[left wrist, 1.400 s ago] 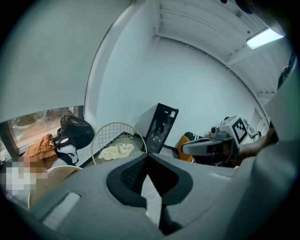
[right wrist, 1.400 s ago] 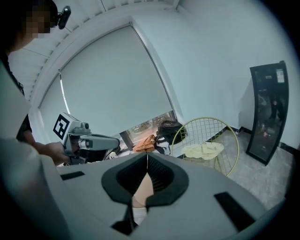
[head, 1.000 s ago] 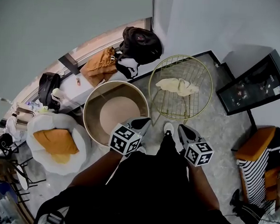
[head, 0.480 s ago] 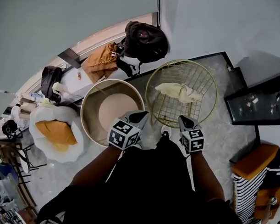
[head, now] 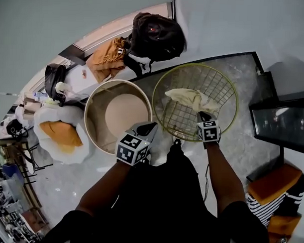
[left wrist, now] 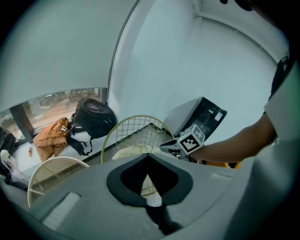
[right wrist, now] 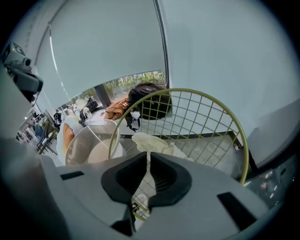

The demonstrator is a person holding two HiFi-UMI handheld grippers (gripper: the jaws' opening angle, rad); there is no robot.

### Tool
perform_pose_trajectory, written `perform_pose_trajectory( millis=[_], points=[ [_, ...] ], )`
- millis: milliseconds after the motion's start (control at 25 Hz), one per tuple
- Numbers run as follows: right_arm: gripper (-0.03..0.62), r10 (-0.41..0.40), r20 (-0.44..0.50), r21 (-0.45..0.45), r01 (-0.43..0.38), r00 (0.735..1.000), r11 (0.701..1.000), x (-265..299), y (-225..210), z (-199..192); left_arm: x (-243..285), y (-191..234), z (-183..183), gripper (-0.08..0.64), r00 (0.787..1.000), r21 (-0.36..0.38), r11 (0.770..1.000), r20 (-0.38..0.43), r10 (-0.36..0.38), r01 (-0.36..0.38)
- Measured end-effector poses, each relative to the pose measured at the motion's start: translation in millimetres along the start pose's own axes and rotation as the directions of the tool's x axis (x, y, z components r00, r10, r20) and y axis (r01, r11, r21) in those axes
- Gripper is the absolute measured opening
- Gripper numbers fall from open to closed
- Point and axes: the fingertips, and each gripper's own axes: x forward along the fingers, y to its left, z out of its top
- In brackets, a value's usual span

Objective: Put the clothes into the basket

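The left claw (head: 148,127) and the right claw (head: 204,115) are closed fully, and nothing is held. The pale yellow garment (head: 190,98) is laid in the gold wire basket (head: 219,83), just right of the round beige tub (head: 125,112).

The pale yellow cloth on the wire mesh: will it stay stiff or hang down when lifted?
Probably floppy: the pale yellow cloth lies crumpled in folds. Likely light, since it looks thin. Dragged, it might catch on the wire mesh, so lifting seems safer.
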Motion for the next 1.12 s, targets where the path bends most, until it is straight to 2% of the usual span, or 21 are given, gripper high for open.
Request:
perform_pose_trajectory(
  millis=[80, 200, 520, 720, 880, 1120],
  points=[
    [0.025, 0.002, -0.025, 0.01, -0.002, 1.0, 1.0, 22.8, -13.8, -3.6, 9.9, 3.6, -1.3, 0.0, 1.0, -0.023, 1.0, -0.009, 0.011, -0.011],
    [0.105, -0.002, -0.057, -0.016, 0.001, 0.998, 1.0, 54.5, -32.5, -3.8, 27.4, 10.2, -1.8, 0.0, 0.999, -0.051, 0.998, -0.02, 0.028, -0.029],
    [0.195, -0.028, -0.151, -0.09, 0.015, 0.988, 0.996, 125.7, -71.5, -7.4, 66.4, 30.3, -7.3, 0.0, 0.997, -0.095, 0.994, -0.048, 0.053, -0.058],
    [0.263, -0.061, -0.234, -0.137, 0.029, 0.97, 0.99, 154.1, -83.6, -17.5, 78.5, 33.6, -18.8, 0.0, 0.996, -0.116, 0.992, -0.075, 0.049, -0.057],
    [0.279, -0.064, -0.29, -0.165, 0.016, 0.955, 0.986, 175.9, -87.5, -25.0, 82.8, 36.9, -27.6, 0.0, 0.995, -0.133, 0.99, -0.089, 0.046, -0.057],
    [0.278, -0.07, -0.346, -0.156, 0.016, 0.936, 0.988, 195.2, -91.0, -43.1, 83.8, 39.8, -38.9, 0.0, 0.993, -0.15, 0.987, -0.111, 0.04, -0.056]
  ],
)
